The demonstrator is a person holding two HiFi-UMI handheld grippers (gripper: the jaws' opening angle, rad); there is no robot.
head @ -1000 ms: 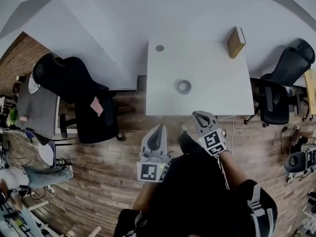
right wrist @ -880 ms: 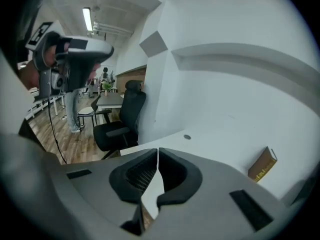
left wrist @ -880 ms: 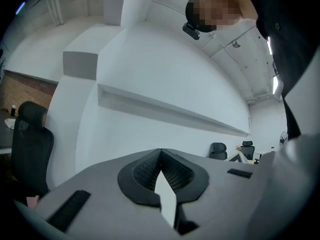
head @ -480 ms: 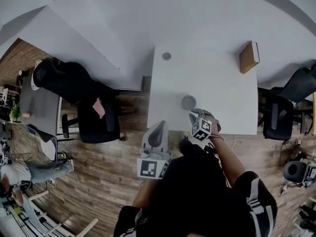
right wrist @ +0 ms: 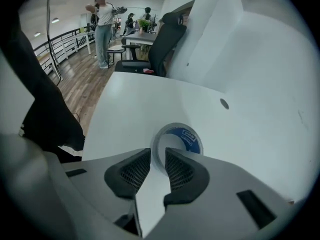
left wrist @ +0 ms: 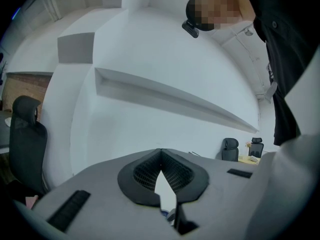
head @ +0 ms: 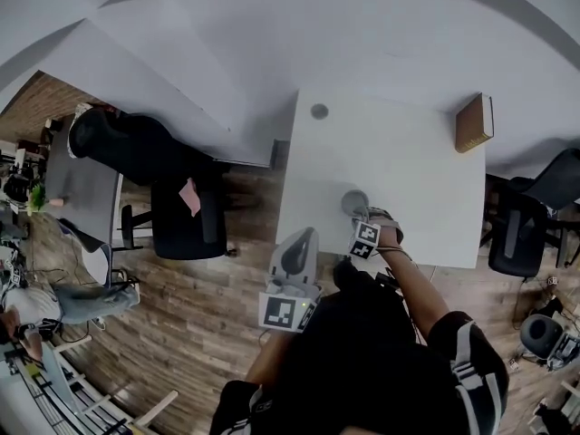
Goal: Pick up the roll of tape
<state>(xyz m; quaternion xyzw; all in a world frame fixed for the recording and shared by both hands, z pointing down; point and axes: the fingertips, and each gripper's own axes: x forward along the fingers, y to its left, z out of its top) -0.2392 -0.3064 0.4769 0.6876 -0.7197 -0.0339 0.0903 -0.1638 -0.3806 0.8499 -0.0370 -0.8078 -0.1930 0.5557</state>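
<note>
My right gripper (right wrist: 157,151) is down at the roll of tape (right wrist: 184,138), which lies flat on the white table (right wrist: 145,96) directly at the jaw tips. The jaws stand a little apart and straddle the roll's near wall: the left jaw sits outside the ring and the right jaw sits over its hollow, where I can see the blue inner label. I can't confirm from here whether either pad presses the wall. Beyond the roll, ahead and to the right of the tips, there is a small dark round spot (right wrist: 224,104) on the tabletop, well apart from the tape. Further ahead and left of the tool, past the table's far edge, a black office chair (right wrist: 162,44) stands against the white wall, and a person (right wrist: 102,26) stands on the wood floor beyond it.

My left gripper (left wrist: 160,151) is held off the table's near side, pointing up at a white wall, with its jaw tips pressed together and nothing between them.

From the head view, a brown book (head: 474,122) lies at the table's far right corner, well away from the right tool and the tape.
</note>
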